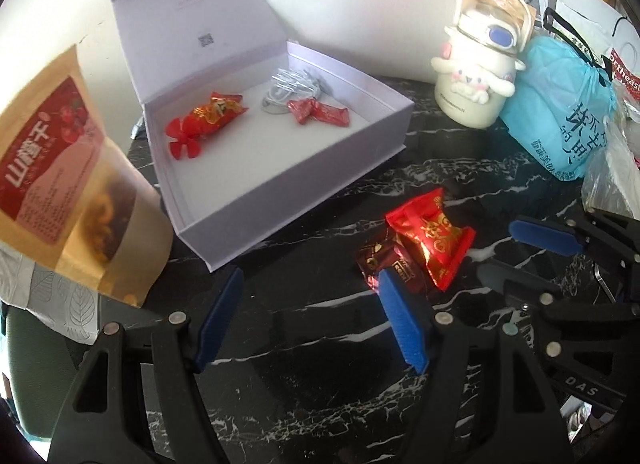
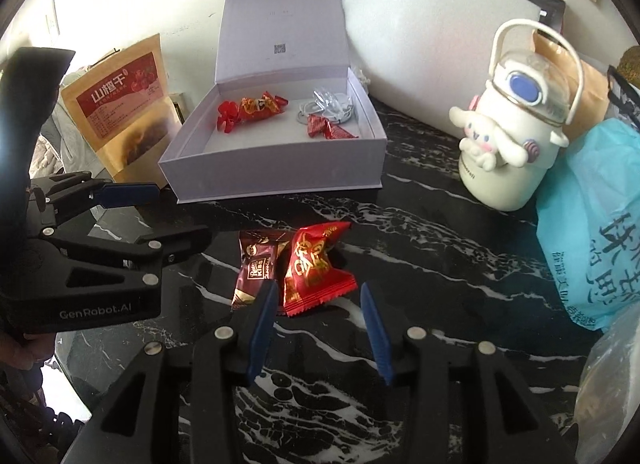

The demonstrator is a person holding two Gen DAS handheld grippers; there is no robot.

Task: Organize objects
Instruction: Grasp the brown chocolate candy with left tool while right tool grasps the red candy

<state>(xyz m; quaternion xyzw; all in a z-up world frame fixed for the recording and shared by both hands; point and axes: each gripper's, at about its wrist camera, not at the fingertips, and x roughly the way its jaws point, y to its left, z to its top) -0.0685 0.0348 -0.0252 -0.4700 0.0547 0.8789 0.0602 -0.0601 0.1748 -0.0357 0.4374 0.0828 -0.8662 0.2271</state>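
Marble-black table point(image 2: 420, 248) carries everything. Ahead of both tongs stands the open white box point(image 2: 276, 176), already holding two red candies and a clear-wrapped cable. Left of it leans a pouch point(image 2: 120, 104) labelled 山楂干. Two sweets remain outside: a red packet point(image 2: 316, 268) just beyond the right tongs point(image 2: 320, 328), and a brown one point(image 2: 256, 264), reading "Kiss", beside it. Left tongs point(image 1: 312, 316) and right tongs gape wide, holding nothing.

Left tool point(image 1: 312, 316) and right tool point(image 2: 318, 328), both wide apart, empty.
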